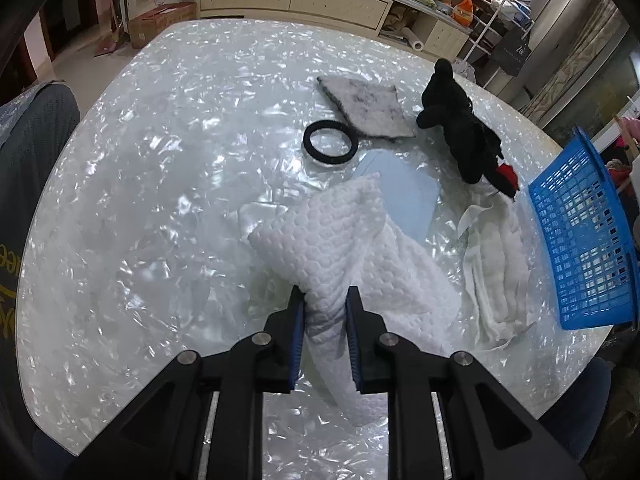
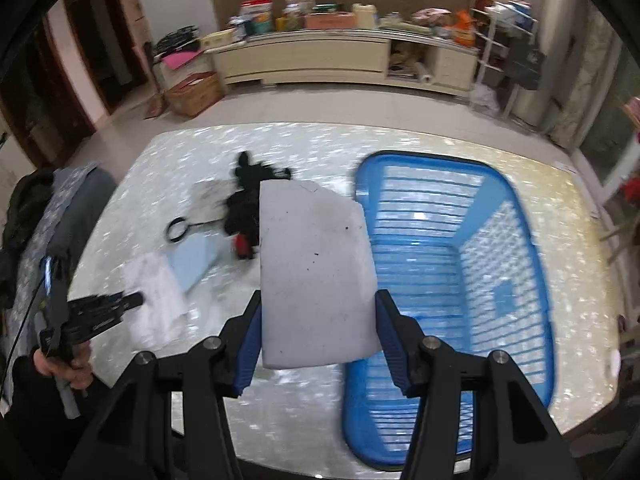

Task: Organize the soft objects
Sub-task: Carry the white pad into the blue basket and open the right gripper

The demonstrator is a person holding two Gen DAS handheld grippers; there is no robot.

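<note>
My left gripper is shut on a white quilted cloth and holds its bunched end above the table. My right gripper is shut on a grey foam pad, held high above the table beside the blue basket. The basket stands at the right of the left wrist view. A black plush toy, a black ring, a grey felt square, a light blue foam piece and a white rag lie on the table.
The table has a shiny pearl-white top. The left gripper shows in the right wrist view at the lower left. A long cabinet and cardboard box stand on the floor beyond the table.
</note>
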